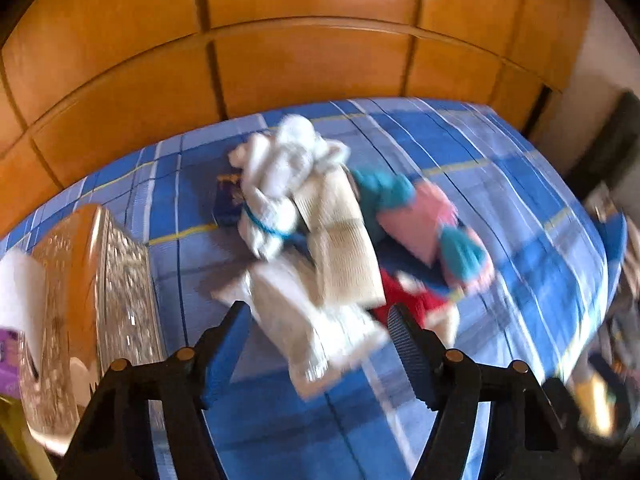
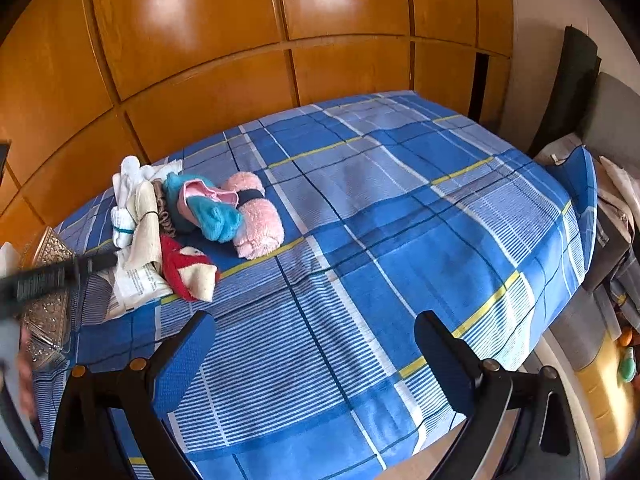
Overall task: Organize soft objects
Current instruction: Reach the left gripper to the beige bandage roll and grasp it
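1. Bed (image 2: 360, 208) with blue plaid sheet; wood panel wall (image 2: 200, 40) behind it at 12 o'clock in both views.
2. Soft pile sits at 10 o'clock in the right view, centre in the left view. Left view is motion-blurred.
3. Pile contents: white socks (image 2: 128, 184) at the far end; cream ribbed sock (image 2: 146, 224) lying over them; teal-pink item (image 2: 208, 208) beside it; fluffy pink slippers (image 2: 256, 220) at the right edge of the pile, joined by a dark band; red-white sock (image 2: 188, 272) at the near edge; white cloth (image 1: 304, 320) nearest the left gripper.
4. Small dark blue item (image 1: 226, 204) lies partly under the white socks at 10 o'clock in the left view; identity unclear.
5. Patterned metallic box (image 1: 92, 300) stands at 8–9 o'clock in the left view, just beside the pile; paper sticks out of its top.
6. Clutter off the bed edge at 3–4 o'clock, including a yellow container (image 2: 600, 396).
7. Left gripper (image 1: 316, 344): jaws wide apart, holding nothing, tips right at the white cloth's near edge; contact cannot be told through the blur. It points at the pile.
8. Right gripper (image 2: 316, 344): jaws wide apart, empty, over bare sheet, well apart from the pile.
9. Left gripper's body crosses the right view at 9 o'clock, covering part of the box.
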A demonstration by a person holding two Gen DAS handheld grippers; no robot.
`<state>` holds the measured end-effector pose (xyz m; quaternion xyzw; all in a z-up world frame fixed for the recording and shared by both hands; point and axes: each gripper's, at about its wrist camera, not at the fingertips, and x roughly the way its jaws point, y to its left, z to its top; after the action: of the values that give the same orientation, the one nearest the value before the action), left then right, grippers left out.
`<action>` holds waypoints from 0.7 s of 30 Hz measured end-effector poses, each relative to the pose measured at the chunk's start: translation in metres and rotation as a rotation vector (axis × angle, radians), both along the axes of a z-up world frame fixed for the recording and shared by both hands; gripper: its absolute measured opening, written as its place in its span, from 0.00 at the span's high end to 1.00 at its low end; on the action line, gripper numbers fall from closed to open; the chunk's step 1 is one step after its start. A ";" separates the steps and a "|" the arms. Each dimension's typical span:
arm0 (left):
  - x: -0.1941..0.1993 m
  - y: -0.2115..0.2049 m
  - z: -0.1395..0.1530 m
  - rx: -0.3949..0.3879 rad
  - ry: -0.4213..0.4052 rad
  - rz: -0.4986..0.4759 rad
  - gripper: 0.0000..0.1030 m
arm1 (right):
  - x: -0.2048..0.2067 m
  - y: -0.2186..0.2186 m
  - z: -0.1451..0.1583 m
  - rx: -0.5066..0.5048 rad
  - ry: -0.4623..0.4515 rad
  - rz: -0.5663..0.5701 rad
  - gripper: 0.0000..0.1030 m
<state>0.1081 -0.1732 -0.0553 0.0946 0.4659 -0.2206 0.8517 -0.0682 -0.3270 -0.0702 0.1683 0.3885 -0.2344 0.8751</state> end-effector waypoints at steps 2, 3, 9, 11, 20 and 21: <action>0.013 -0.006 0.003 -0.016 0.003 0.000 0.33 | 0.001 -0.002 -0.003 0.014 0.006 -0.001 0.02; 0.019 -0.011 0.003 -0.021 0.004 -0.004 0.33 | 0.001 -0.003 -0.005 0.019 0.009 -0.003 0.02; 0.050 -0.040 -0.018 0.028 0.062 -0.010 0.36 | 0.002 -0.008 -0.013 0.042 0.026 -0.008 0.02; 0.057 -0.044 -0.028 0.027 0.080 -0.009 0.54 | 0.001 -0.010 -0.014 0.045 0.028 -0.014 0.02; 0.038 -0.017 -0.011 -0.122 0.078 -0.101 0.91 | 0.008 -0.011 -0.013 0.048 0.023 0.025 0.10; 0.035 -0.012 -0.007 -0.138 0.077 -0.107 0.92 | 0.011 -0.009 -0.010 0.038 0.016 0.040 0.12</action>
<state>0.1431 -0.1855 -0.0624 0.0520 0.4763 -0.3009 0.8246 -0.0574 -0.3364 -0.0798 0.1754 0.4033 -0.2108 0.8730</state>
